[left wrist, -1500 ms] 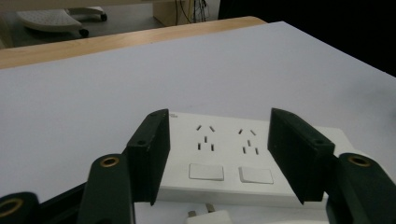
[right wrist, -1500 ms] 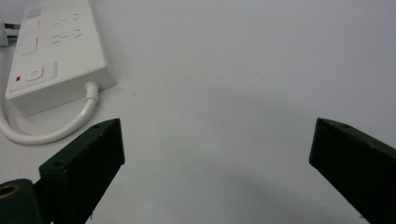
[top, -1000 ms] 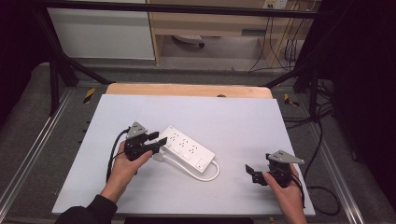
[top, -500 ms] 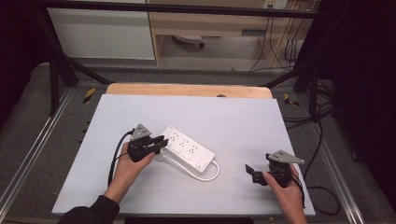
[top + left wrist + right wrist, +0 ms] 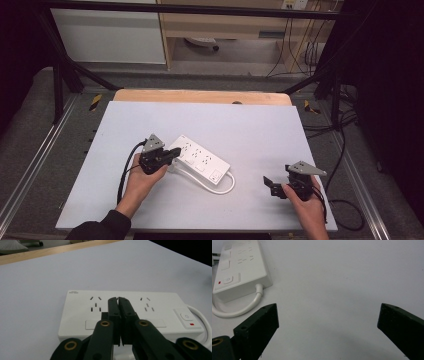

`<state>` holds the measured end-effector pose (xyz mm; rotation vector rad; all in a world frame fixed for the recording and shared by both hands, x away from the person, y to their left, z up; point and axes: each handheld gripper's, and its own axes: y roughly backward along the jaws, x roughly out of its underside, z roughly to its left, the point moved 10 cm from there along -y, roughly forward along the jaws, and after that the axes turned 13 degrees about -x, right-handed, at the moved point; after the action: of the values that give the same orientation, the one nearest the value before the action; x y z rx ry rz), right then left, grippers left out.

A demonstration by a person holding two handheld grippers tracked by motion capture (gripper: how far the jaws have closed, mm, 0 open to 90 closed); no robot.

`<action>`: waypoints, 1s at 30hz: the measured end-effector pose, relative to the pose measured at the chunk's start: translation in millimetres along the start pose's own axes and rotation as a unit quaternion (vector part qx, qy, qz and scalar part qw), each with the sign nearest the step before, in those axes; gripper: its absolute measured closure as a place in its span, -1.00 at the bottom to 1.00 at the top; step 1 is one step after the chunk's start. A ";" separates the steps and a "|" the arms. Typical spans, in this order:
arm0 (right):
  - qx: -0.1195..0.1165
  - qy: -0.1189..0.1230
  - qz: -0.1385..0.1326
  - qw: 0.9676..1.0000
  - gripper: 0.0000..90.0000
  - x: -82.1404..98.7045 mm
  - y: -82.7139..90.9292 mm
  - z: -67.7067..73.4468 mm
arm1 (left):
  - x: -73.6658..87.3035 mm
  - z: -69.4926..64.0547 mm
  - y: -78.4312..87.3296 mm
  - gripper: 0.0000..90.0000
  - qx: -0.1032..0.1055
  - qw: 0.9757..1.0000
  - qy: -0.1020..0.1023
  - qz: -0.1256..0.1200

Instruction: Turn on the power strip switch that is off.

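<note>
High view: power strip [image 5: 201, 160] on table [image 5: 260, 125].

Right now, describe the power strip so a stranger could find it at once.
Start at the pale table. Near its middle, just ahead of the left gripper, lies a power strip. It is the white slab with sockets, a switch at one end and a looping white cord.

High view: table [image 5: 250, 125] evenly lit from above, bright grey-white; surroundings dark, corners nearly black. Pic soft, low-res, slightly grainy. Shadows faint — a short one under the power strip [image 5: 200, 159]. Left gripper view: strip sharp, no glare, far tabletop softer. Right gripper view: jaws close to lens, blurry edges — broad soft shadow btw them at bottom.
</note>
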<state>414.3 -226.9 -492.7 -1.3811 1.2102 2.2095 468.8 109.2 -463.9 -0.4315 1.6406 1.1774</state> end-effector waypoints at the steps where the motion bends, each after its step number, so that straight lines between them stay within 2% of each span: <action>1: 0.000 0.000 0.001 1.000 -0.91 0.1 0.2 -0.2 | 0.6 -0.1 -0.8 0.99 0.000 1.000 0.002 0.001; 4: 0.000 0.001 0.000 1.000 -0.91 0.1 0.1 -0.3 | 2.2 -0.1 -3.2 1.00 0.002 1.000 0.003 0.006; 7: 0.000 -0.001 0.001 1.000 -0.91 0.1 0.1 -0.1 | 1.9 -1.7 -4.9 1.00 0.011 1.000 0.018 0.007; 16: 0.003 -0.002 0.000 1.000 -0.91 0.5 0.8 -1.4 | 8.0 -6.2 -12.9 1.00 0.004 1.000 -0.004 0.021; 25: 0.003 -0.002 0.001 1.000 -0.91 0.7 0.9 -1.2 | 12.7 -0.5 -24.2 1.00 -0.003 1.000 -0.004 0.030; 30: 0.003 -0.002 0.001 1.000 -0.91 0.8 0.7 -1.2 | 13.6 -0.1 -26.5 1.00 -0.009 0.999 -0.015 0.032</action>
<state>414.2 -228.4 -493.3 -1.3733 1.2161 2.2075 482.9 100.5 -488.6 -0.3735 1.6289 1.2408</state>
